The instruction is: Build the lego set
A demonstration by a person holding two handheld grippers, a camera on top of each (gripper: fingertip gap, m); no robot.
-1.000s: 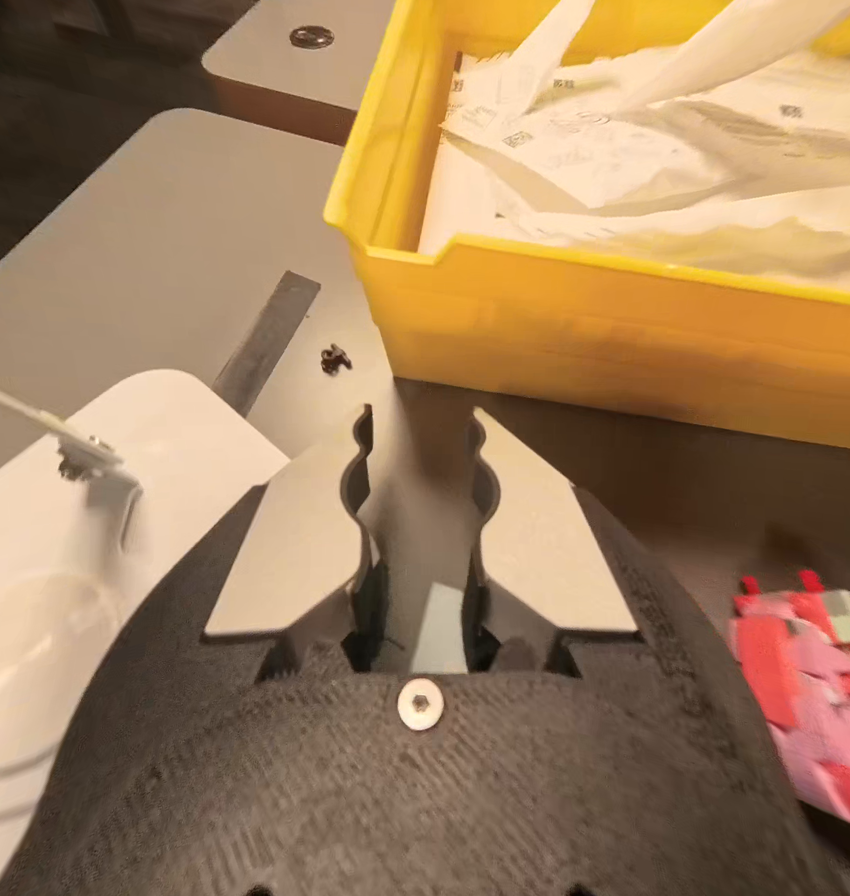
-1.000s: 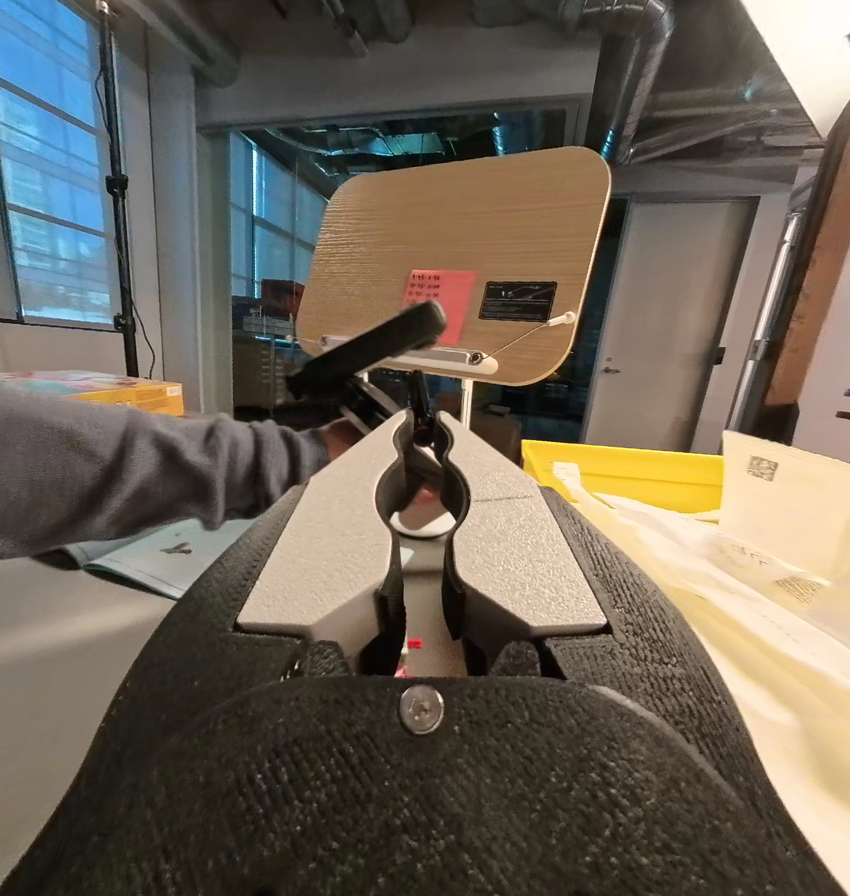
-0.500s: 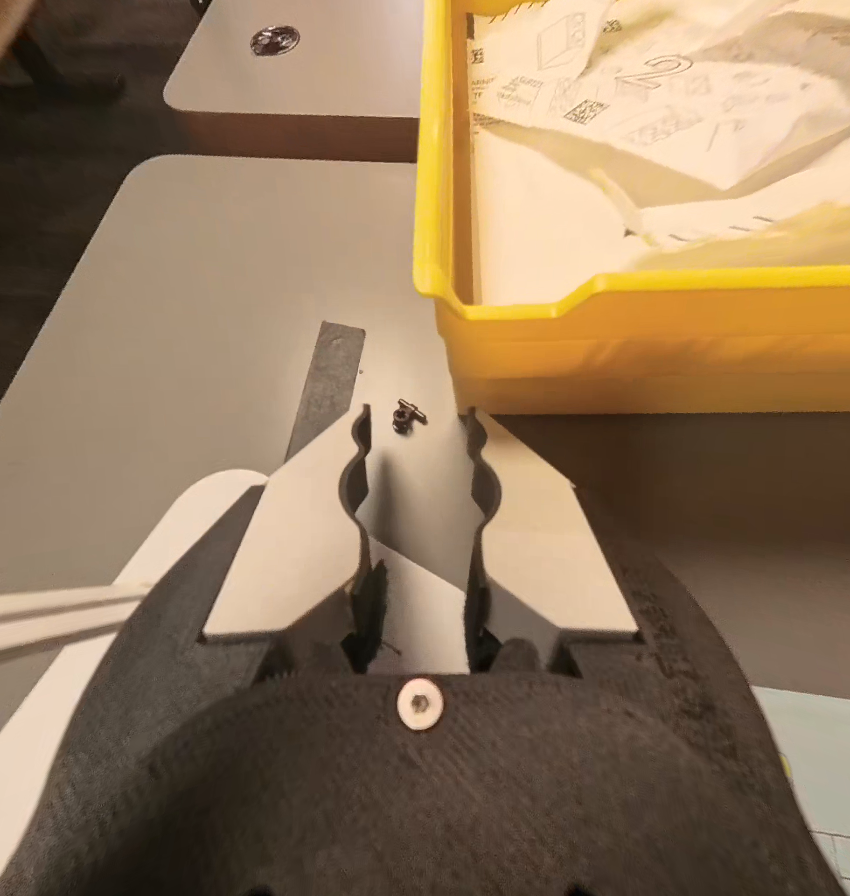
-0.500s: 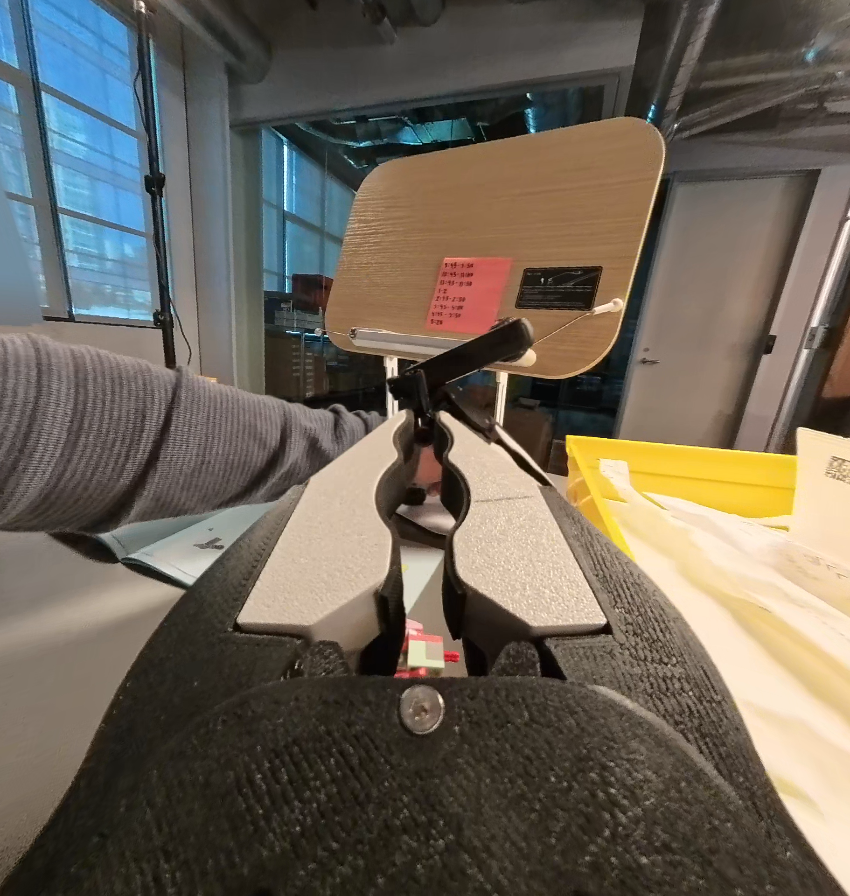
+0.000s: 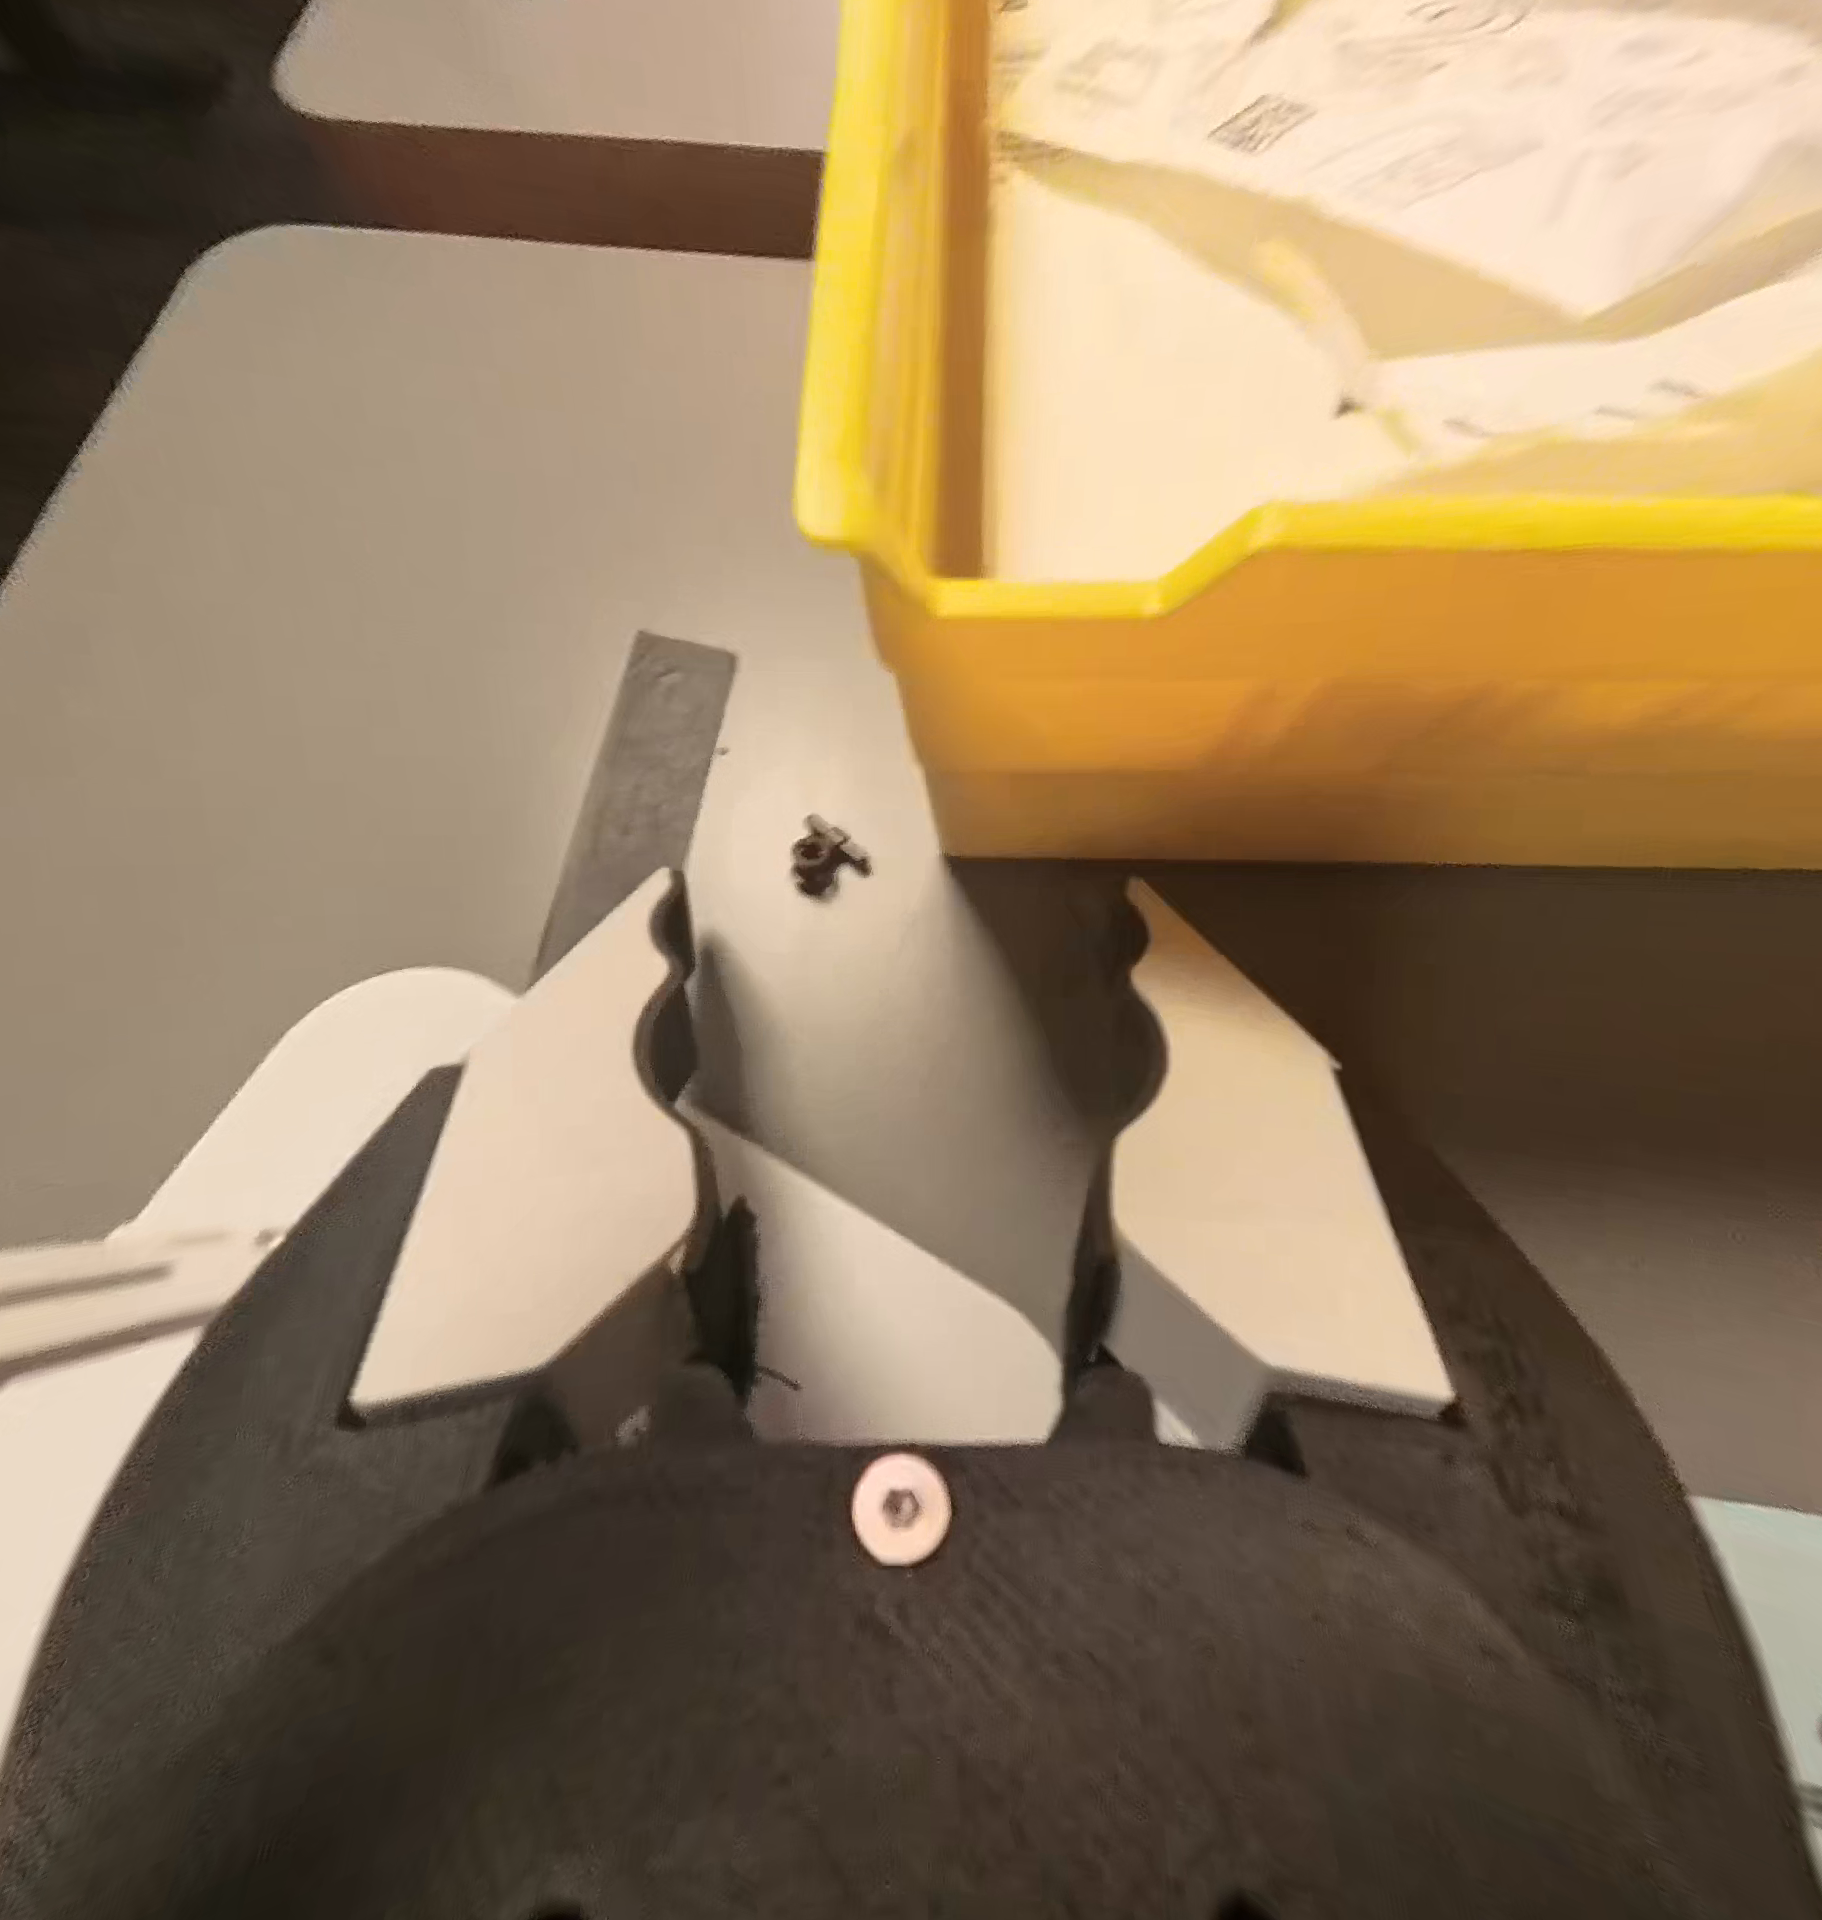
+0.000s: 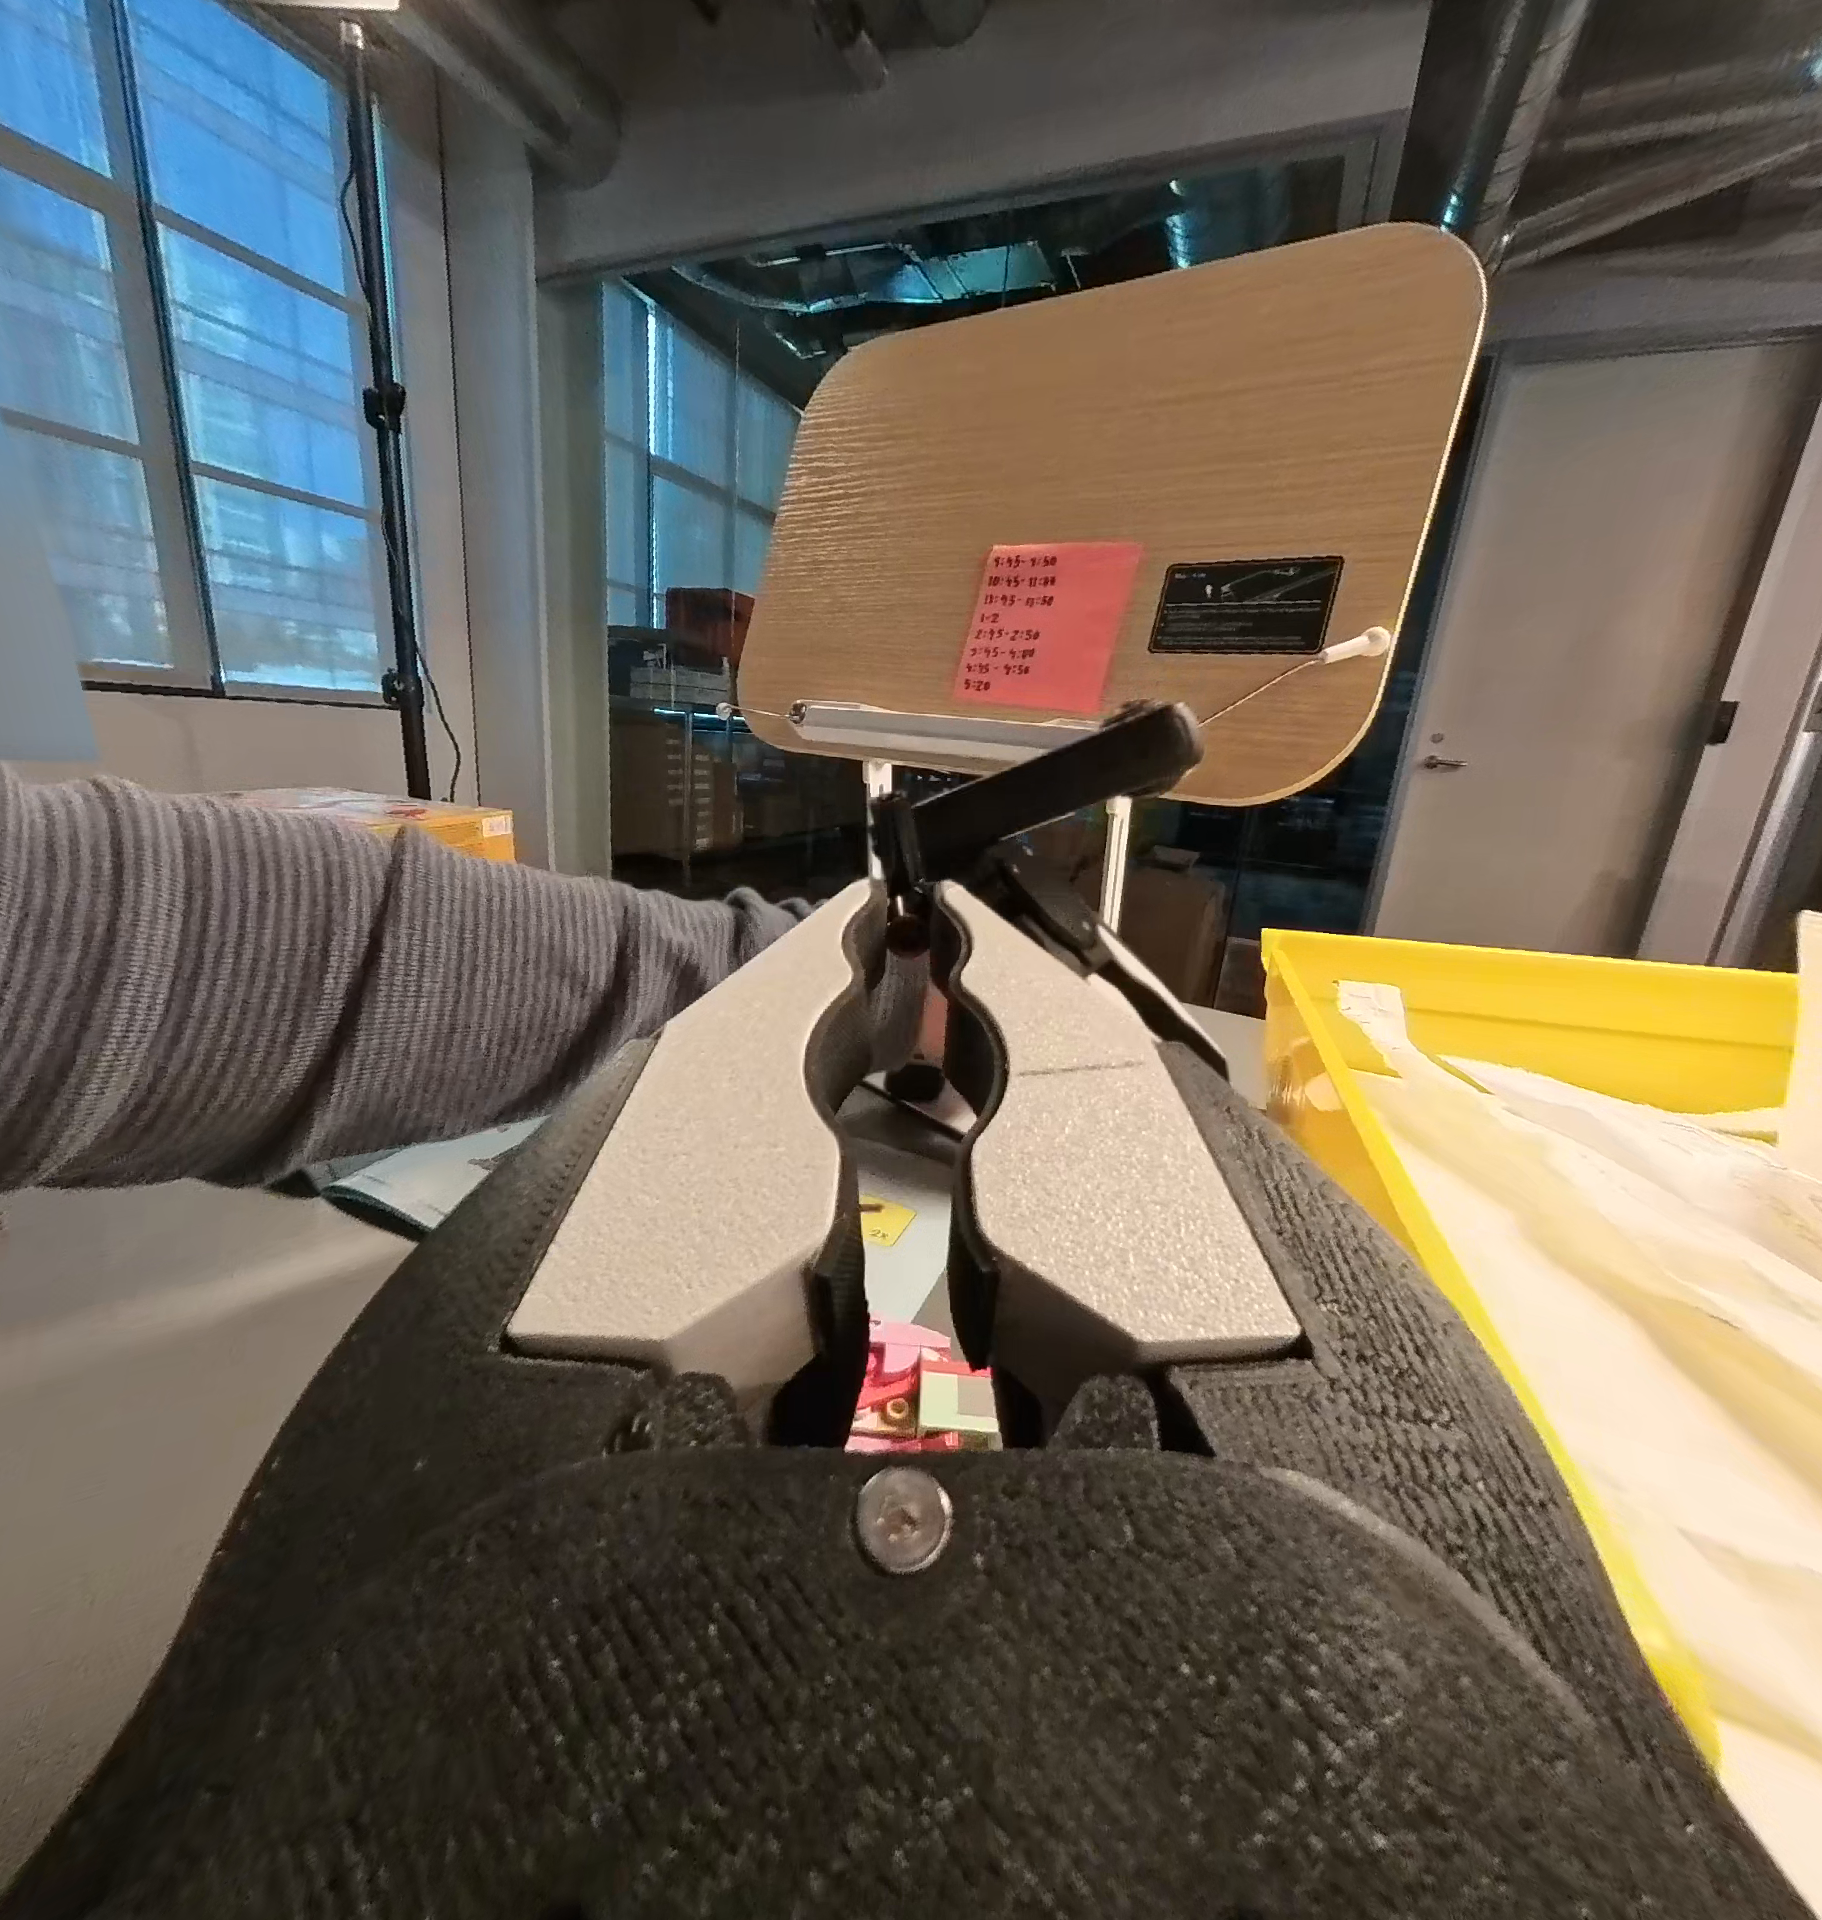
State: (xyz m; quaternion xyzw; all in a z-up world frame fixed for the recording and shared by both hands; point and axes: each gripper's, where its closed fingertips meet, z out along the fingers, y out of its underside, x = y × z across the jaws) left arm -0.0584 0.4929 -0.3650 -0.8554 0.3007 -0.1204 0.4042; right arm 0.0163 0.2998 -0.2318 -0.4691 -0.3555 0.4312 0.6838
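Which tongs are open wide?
The left tongs: their fingers stand far apart, with only bare table between them. The right tongs are pinched shut on a small black piece.

Looks like an office workspace: big windows (image 6: 190,416), exposed ceiling ducts (image 6: 1489,135), a grey door (image 6: 1613,644), and a yellow bin (image 5: 1302,644) of papers on the tabletop (image 5: 315,623).

The left wrist view looked steeply down along its own fingers, close above the desk (image 5: 346,644), facing the near left corner of the yellow bin (image 5: 1302,727). The right wrist view sat low and nearly level, facing across the desk (image 6: 159,1351) toward a tilted wooden board (image 6: 1094,416) and windows (image 6: 159,364) beyond. Both views shared the yellow bin (image 6: 1509,997) with its papers and the desk surface.
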